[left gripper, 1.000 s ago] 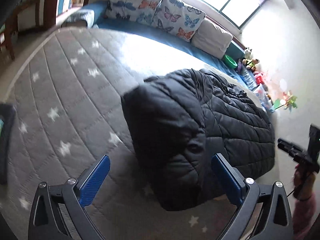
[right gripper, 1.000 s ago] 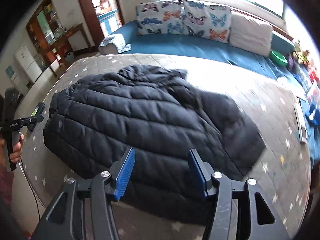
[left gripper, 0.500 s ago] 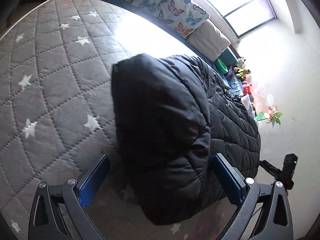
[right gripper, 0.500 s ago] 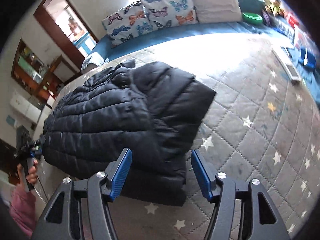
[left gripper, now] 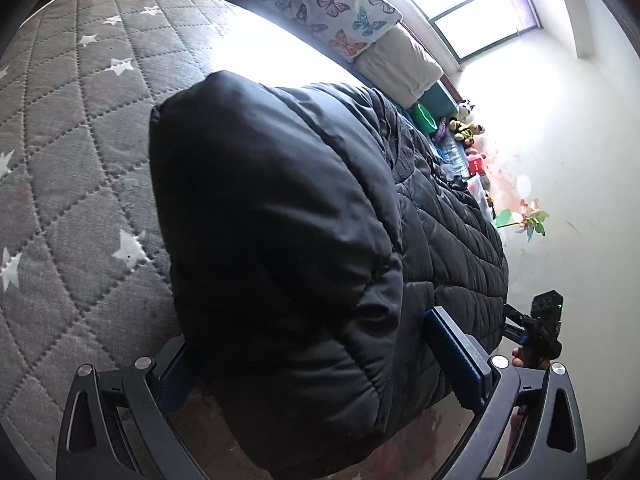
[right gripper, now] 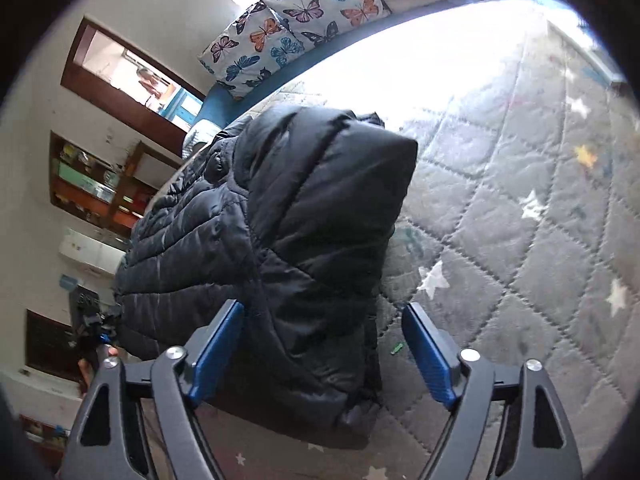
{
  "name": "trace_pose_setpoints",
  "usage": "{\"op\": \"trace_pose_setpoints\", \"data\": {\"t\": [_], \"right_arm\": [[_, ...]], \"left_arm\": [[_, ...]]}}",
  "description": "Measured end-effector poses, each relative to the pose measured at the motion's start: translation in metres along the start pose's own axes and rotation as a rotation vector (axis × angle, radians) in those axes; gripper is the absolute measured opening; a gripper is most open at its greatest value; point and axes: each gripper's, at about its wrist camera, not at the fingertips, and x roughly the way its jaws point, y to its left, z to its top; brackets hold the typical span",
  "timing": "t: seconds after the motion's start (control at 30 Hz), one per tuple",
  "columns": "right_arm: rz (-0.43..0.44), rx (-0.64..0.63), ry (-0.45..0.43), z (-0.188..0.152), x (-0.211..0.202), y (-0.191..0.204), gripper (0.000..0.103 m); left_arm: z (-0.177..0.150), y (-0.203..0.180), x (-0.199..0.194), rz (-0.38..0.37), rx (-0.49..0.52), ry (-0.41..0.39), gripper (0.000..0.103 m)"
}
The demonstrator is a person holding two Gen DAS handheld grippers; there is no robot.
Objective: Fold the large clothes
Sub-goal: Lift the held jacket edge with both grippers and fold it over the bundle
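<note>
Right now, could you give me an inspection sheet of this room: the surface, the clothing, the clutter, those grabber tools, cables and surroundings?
Surface: grey quilted star-print mattress.
Job's things: black quilted puffer jacket, part folded over itself.
Clutter: small green scrap beside the jacket.
Grippers: left gripper open, jacket fold between its blue pads; right gripper opening, jacket edge between the jaws, right pad clear of it.
Cables: nothing seen.
Surroundings: butterfly-print cushions, soft toys, bright window, wooden shelves.
</note>
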Motion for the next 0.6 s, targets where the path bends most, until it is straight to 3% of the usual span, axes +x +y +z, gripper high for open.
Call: {"op": "trace_pose_setpoints", "data": {"t": [0.27, 0.6], "right_arm": [[0.112, 0.075, 0.03, 0.002, 0.014, -0.019, 0.103], [0.128, 0.048, 0.051, 0.005, 0.019, -0.015, 0.103]], "left_arm": [[0.014, -0.005, 0.016, -0.02, -0.005, 0.019, 0.103], [0.036, 0.003, 0.014, -0.032, -0.029, 0.012, 0.103]]}}
